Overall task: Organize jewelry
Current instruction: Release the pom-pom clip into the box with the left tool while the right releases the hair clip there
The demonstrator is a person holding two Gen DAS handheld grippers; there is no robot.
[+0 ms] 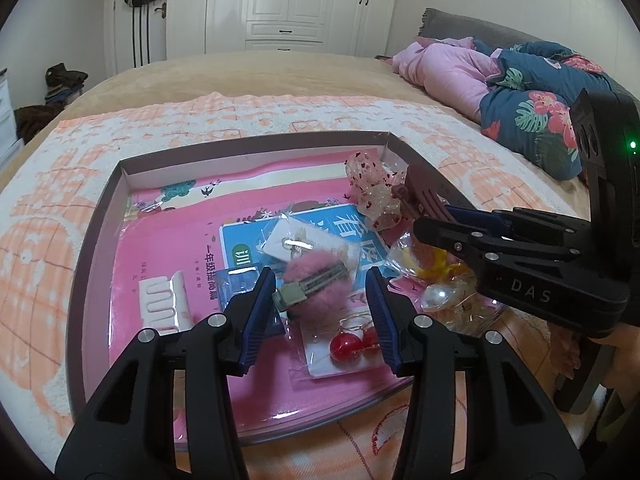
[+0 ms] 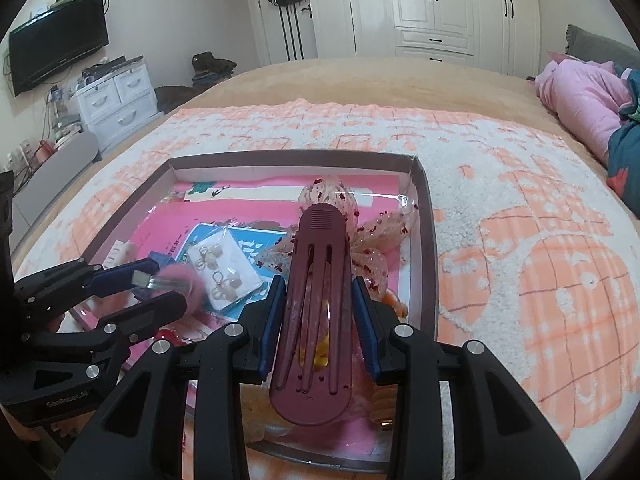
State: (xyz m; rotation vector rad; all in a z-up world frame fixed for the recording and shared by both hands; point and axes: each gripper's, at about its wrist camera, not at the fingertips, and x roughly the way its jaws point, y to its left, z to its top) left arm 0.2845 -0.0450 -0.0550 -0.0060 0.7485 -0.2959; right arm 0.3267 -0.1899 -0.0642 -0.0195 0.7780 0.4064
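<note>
A shallow box tray [image 1: 96,240] [image 2: 424,216] on the bed holds jewelry. My left gripper [image 1: 322,304] is open, its fingers either side of a pink fluffy hair clip [image 1: 320,280] with a metal clasp. Red ball earrings on a card [image 1: 352,344] lie below it. My right gripper [image 2: 320,320] is shut on a maroon hair clip [image 2: 316,312], held above the tray; it also shows in the left wrist view [image 1: 420,196]. An earring card [image 2: 224,276], a sheer bow [image 2: 360,236], a white comb clip [image 1: 168,300] and a pearl piece [image 1: 440,294] lie in the tray.
The tray sits on an orange-and-white blanket [image 2: 520,240] over a tan bedspread. Pink and floral bedding [image 1: 520,92] is piled at the right. White wardrobes [image 2: 432,8], a drawer unit [image 2: 116,100] and a wall TV [image 2: 56,44] stand beyond the bed.
</note>
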